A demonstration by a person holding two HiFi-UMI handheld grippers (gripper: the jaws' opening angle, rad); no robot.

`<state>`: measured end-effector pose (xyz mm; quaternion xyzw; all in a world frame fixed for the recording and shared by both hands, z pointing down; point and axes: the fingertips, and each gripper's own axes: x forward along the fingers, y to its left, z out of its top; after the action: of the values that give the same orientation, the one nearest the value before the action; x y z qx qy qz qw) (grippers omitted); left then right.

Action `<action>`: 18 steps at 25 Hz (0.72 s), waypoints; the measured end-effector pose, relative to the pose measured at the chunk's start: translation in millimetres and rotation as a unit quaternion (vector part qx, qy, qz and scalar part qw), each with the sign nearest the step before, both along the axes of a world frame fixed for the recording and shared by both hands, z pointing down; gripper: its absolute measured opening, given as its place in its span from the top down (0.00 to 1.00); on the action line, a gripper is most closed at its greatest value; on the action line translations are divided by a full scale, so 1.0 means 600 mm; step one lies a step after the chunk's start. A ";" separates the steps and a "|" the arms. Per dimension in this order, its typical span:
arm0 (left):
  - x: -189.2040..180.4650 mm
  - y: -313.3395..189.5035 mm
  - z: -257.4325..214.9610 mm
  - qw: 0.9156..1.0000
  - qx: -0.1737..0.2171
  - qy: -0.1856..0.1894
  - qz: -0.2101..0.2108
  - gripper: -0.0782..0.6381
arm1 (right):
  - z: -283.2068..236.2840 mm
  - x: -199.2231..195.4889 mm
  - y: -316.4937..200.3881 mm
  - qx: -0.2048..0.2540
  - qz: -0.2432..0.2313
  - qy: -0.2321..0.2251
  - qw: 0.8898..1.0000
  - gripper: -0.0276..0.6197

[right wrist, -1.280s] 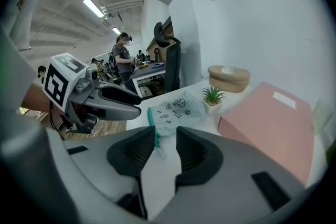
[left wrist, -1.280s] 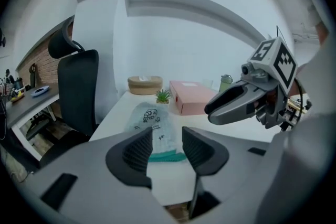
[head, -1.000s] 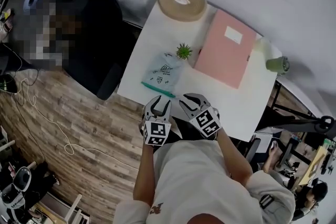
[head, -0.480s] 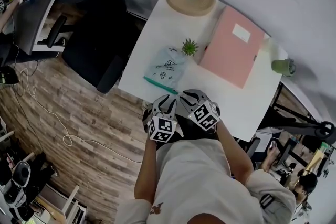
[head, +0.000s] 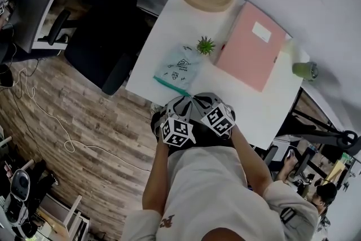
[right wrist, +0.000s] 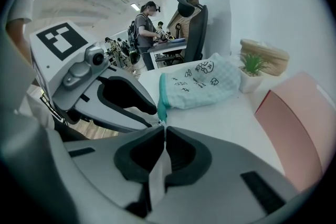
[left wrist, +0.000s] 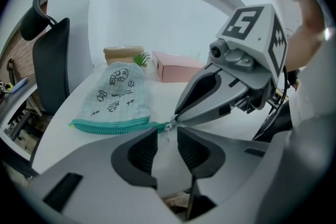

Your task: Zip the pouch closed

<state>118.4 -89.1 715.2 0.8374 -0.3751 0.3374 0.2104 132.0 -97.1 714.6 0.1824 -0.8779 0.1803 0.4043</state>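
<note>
Both grippers have sunk to the pouch (left wrist: 116, 94), its zipper (left wrist: 110, 124) running leftward just ahead, where my right gripper (right wrist: 164, 128) is pinched on the zipper pull (left wrist: 168, 126) at its right end, while my left gripper (left wrist: 167, 134), jaws just narrowed, stays apart and empty beside it.

"What was the pouch (left wrist: 118, 93) made of?"

"Soft quilted cloth, matt, with a rough-toothed teal zip (left wrist: 110, 124)."

"And your tools?"

"My left tool (left wrist: 167, 136) and right tool (right wrist: 164, 131) were smooth, matt grey plastic, and the pads (left wrist: 144, 152) were black and ribbed. The worktop (left wrist: 163, 99) looked smooth and white, the floor (head: 84, 115) grained wood."
</note>
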 end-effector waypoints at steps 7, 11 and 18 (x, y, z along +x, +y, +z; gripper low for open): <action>0.000 0.003 0.014 1.000 -0.010 -0.014 -0.004 0.74 | -0.003 -0.003 0.007 -0.028 0.014 -0.037 0.999 0.94; -0.002 -0.002 0.015 1.000 0.001 -0.023 -0.016 0.86 | -0.004 -0.005 0.006 -0.022 0.015 -0.044 0.999 0.95; 0.000 0.001 0.017 1.000 -0.011 -0.019 -0.005 0.89 | -0.005 -0.006 0.007 -0.025 0.014 -0.033 0.999 0.95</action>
<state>118.4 -88.3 725.6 0.8268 -0.3793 0.3561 0.2136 128.4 -92.6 711.6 0.1789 -0.8835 0.2137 0.3765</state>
